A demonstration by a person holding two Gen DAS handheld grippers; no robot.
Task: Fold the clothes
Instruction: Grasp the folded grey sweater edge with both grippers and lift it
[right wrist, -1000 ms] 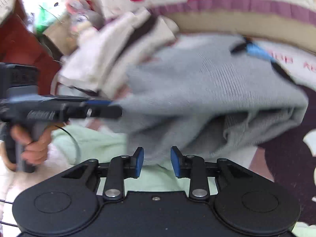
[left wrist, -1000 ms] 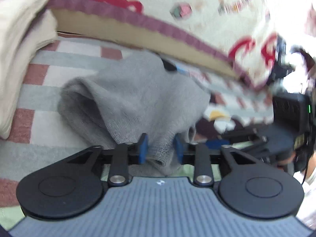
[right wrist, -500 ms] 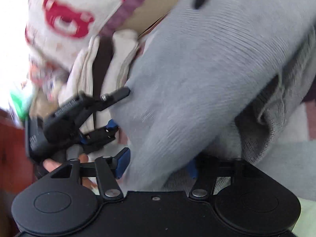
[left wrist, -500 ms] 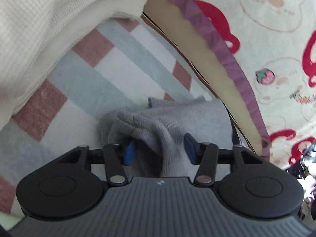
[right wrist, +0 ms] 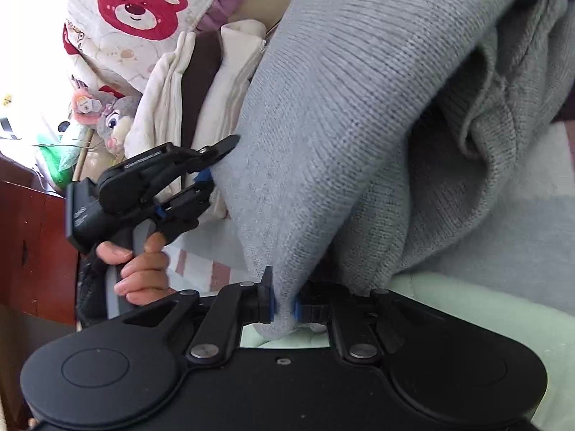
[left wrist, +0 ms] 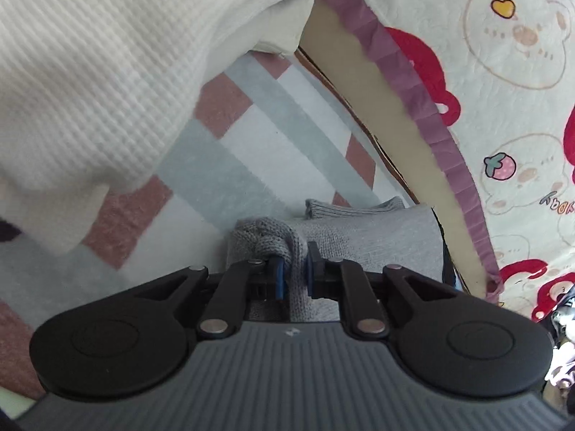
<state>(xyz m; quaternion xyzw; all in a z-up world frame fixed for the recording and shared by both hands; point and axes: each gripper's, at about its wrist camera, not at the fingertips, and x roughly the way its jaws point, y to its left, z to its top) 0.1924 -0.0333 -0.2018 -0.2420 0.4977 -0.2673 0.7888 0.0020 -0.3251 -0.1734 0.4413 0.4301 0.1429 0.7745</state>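
Observation:
A grey knit sweater lies bunched on a striped blanket. My left gripper is shut on a fold of the grey sweater at its edge. It also shows in the right wrist view, held by a hand and pinching the sweater's left edge. My right gripper is shut on the sweater's lower corner, with cloth bunched between the blue pads.
A stack of folded cream clothes sits at the left; it also shows in the right wrist view. A bear-print quilt with a purple frill rises behind. A wooden cabinet and plush toys stand at the left.
Both grippers closed on the grey sweater; their jaws stood open half a second ago. Both views have rolled and moved closer to the cloth.

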